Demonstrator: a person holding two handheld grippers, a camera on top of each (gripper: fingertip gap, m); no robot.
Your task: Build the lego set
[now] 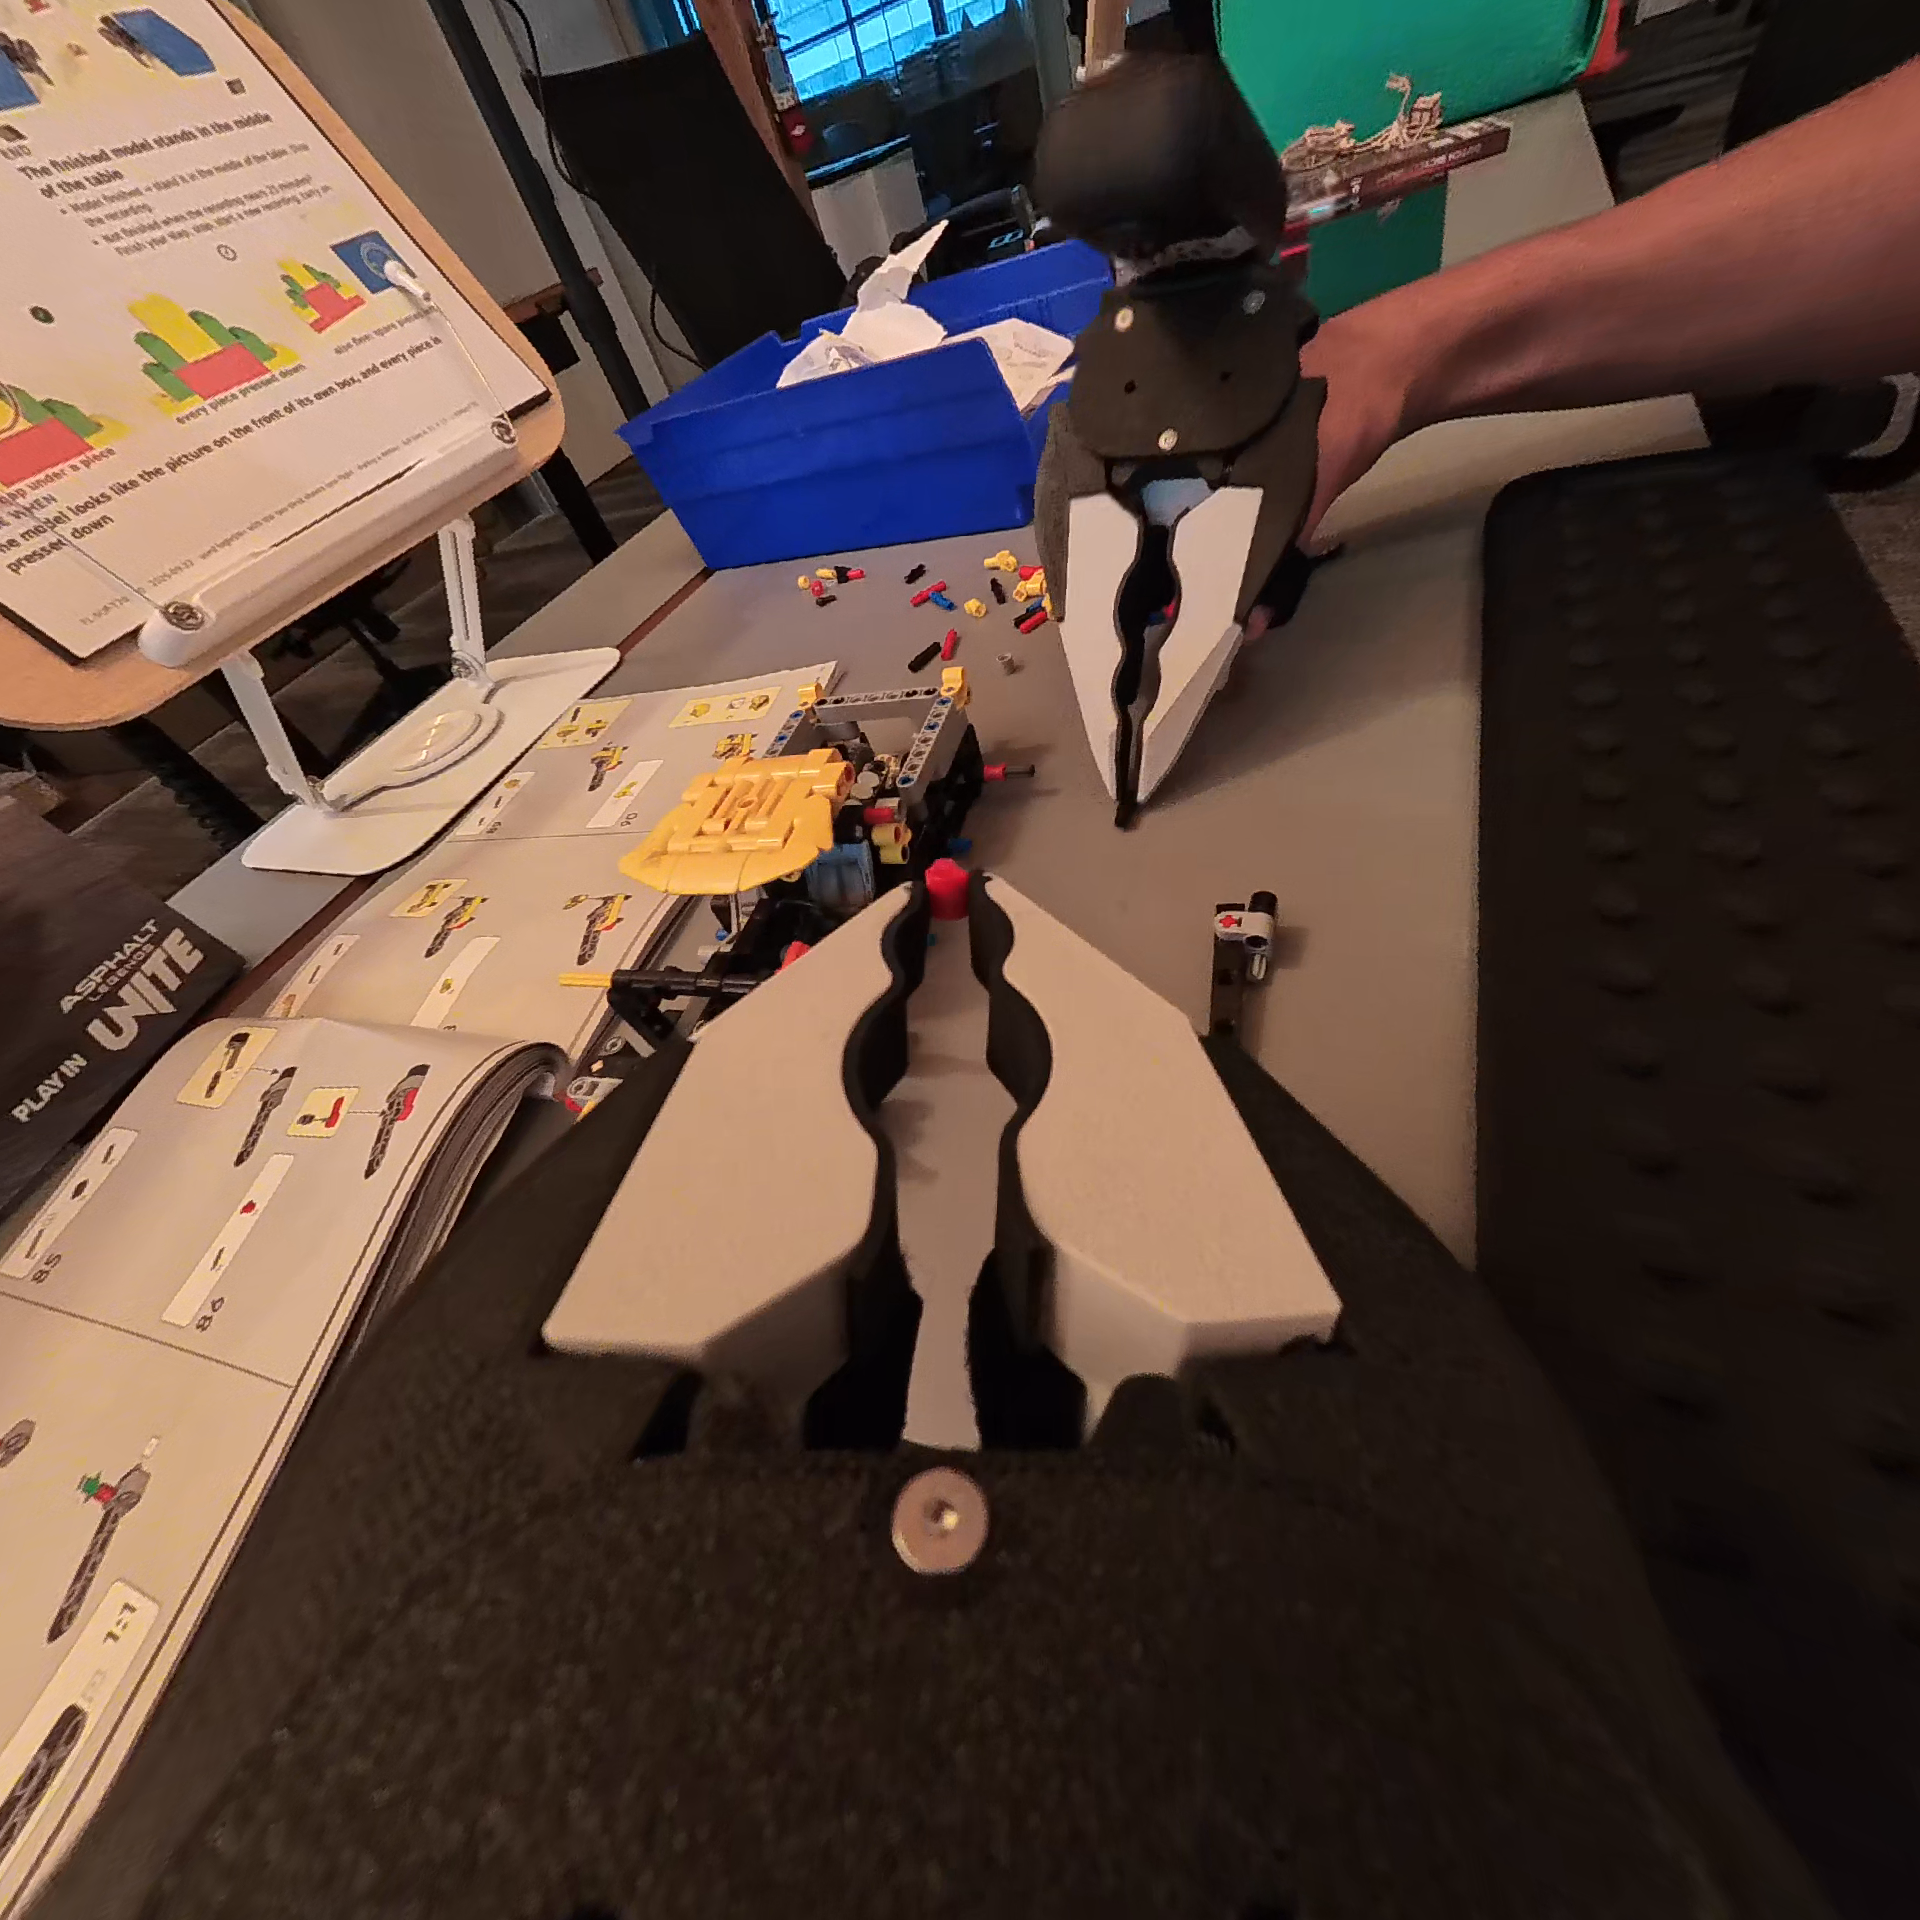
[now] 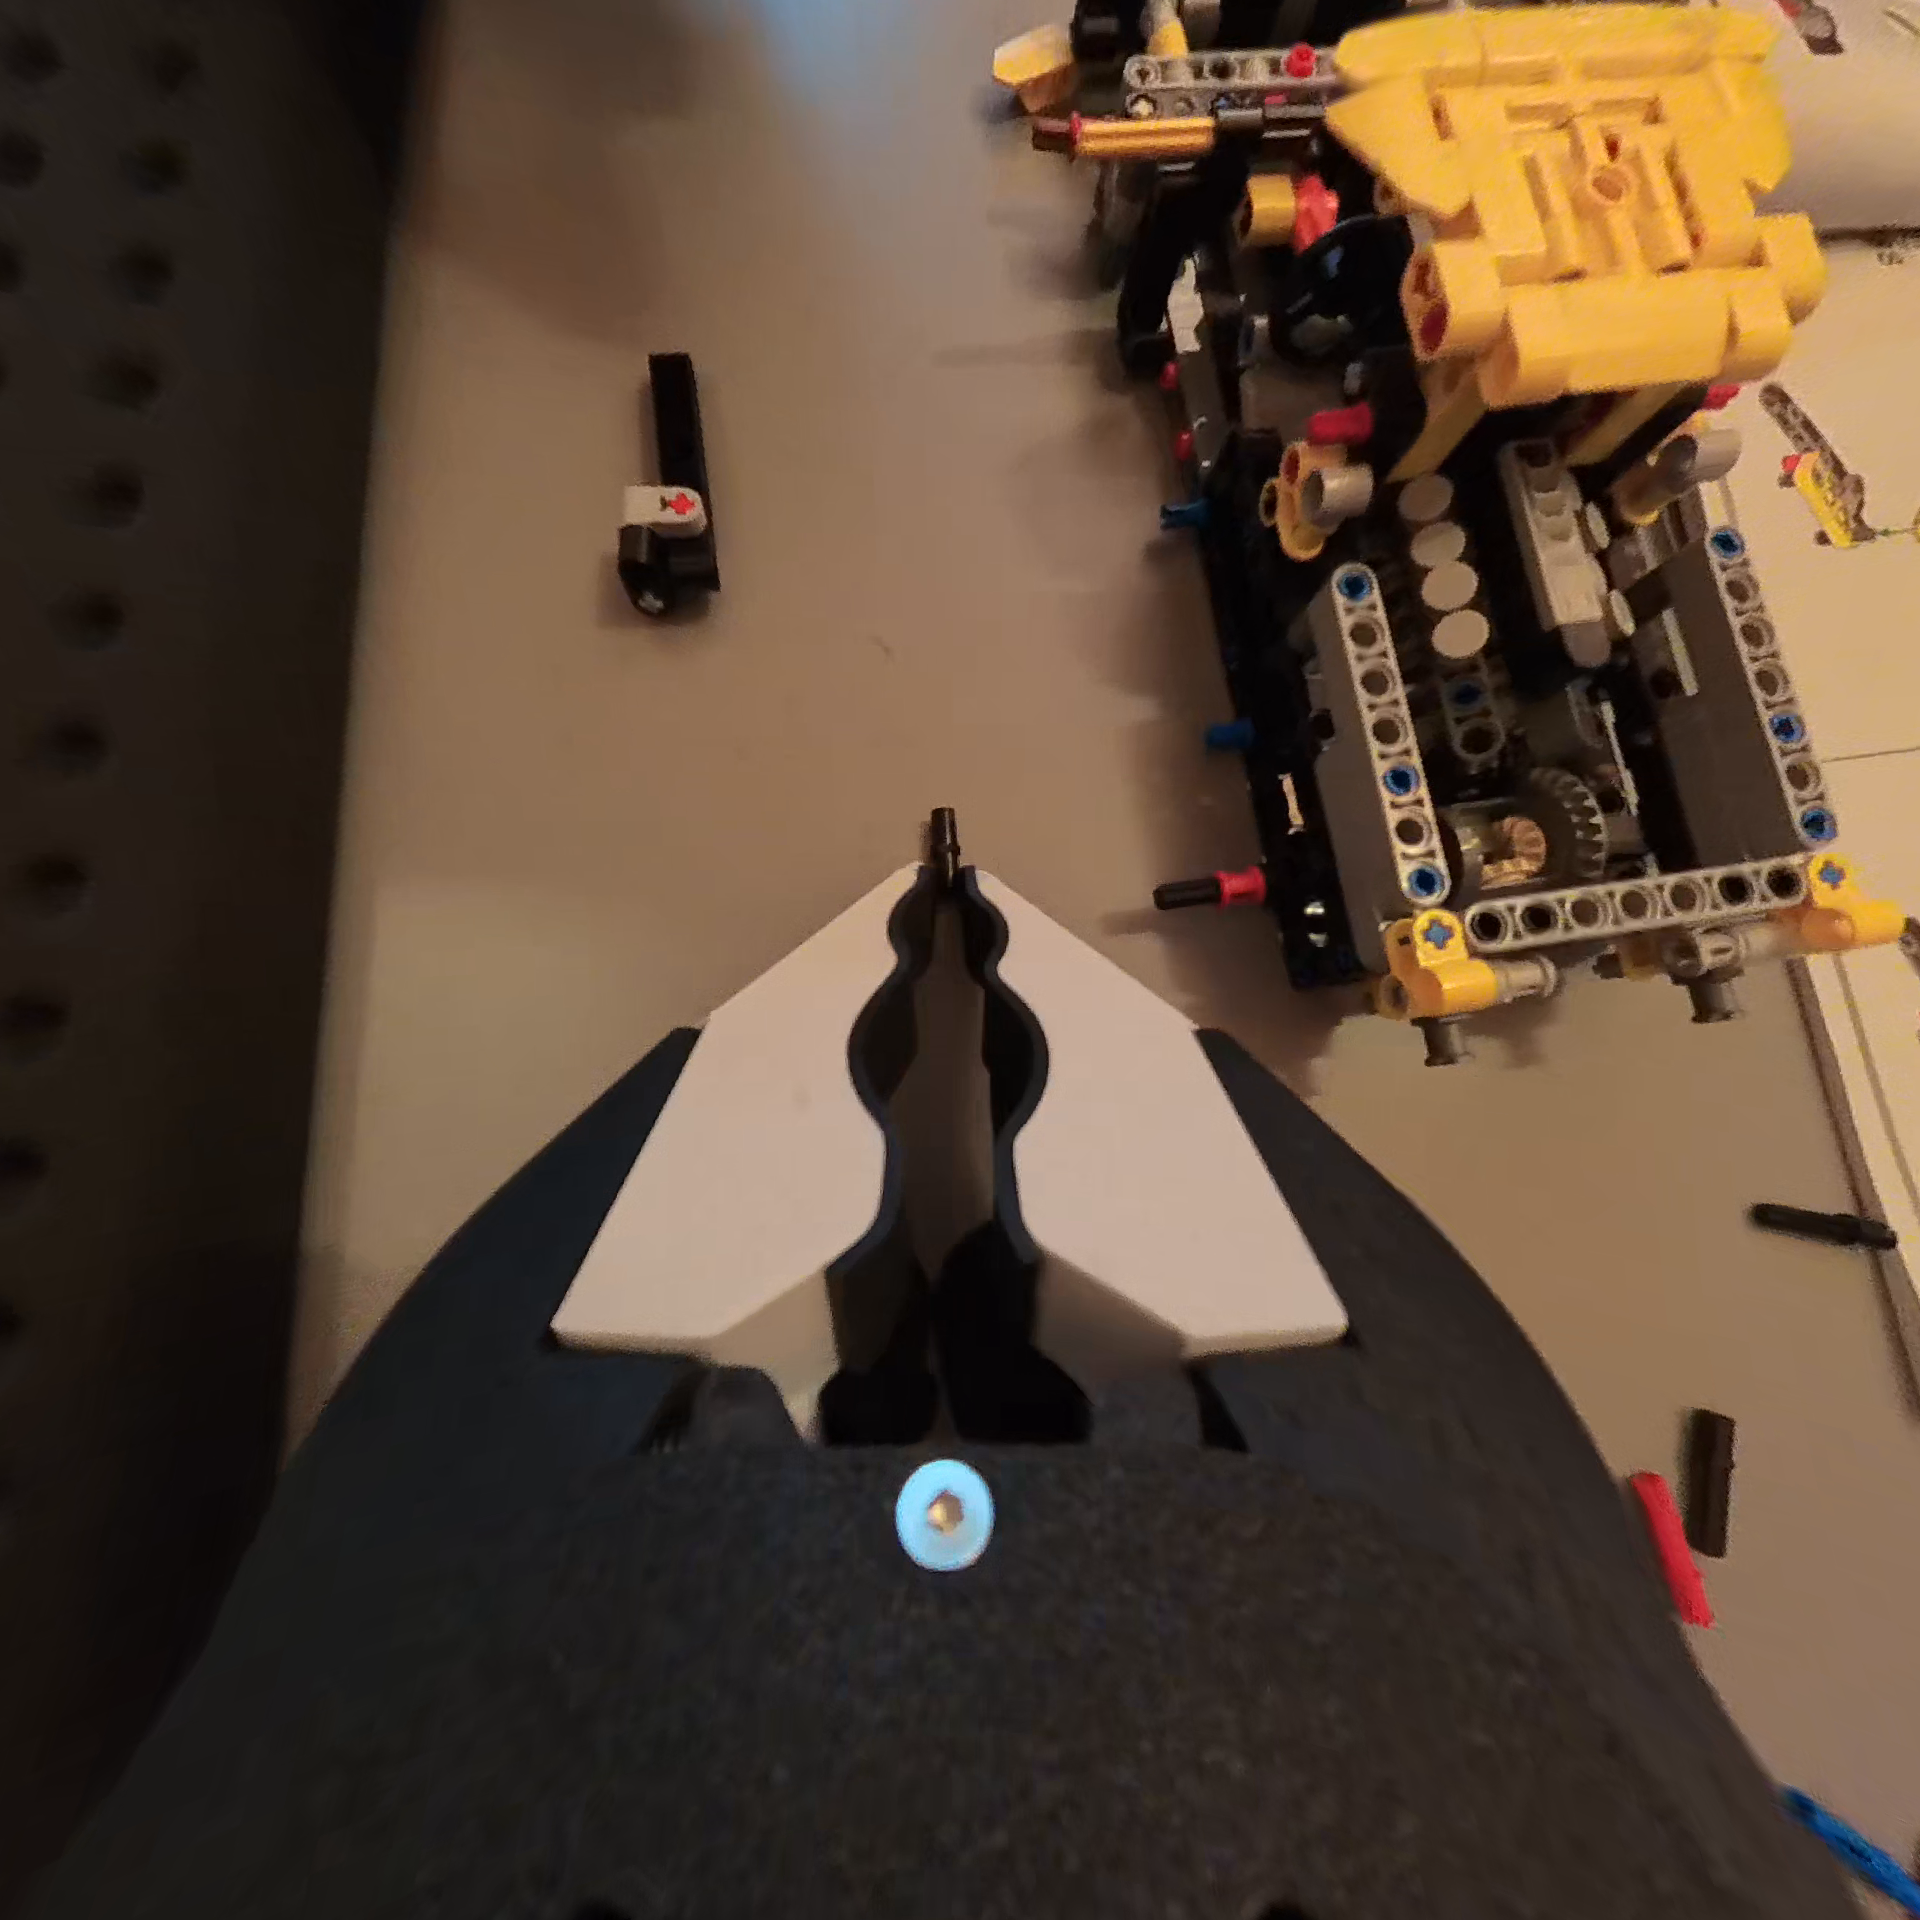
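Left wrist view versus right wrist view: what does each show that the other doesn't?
Only the left wrist view shows the blue bin, the instruction booklet, and the left gripper pinching a red piece. Only the right shows a black pin at the right gripper tips. Both show the yellow-and-black model and a small black subassembly.

Right gripper [image 2: 945, 878] pinching black pin [image 2: 943, 836] above table [image 2: 831, 675], lego model [image 2: 1507, 520] far right

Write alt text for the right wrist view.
The right gripper pinches a small black pin at its fingertips above a grey table. To its right stands a half-built yellow and black lego model; ahead lies a small black beam assembly.
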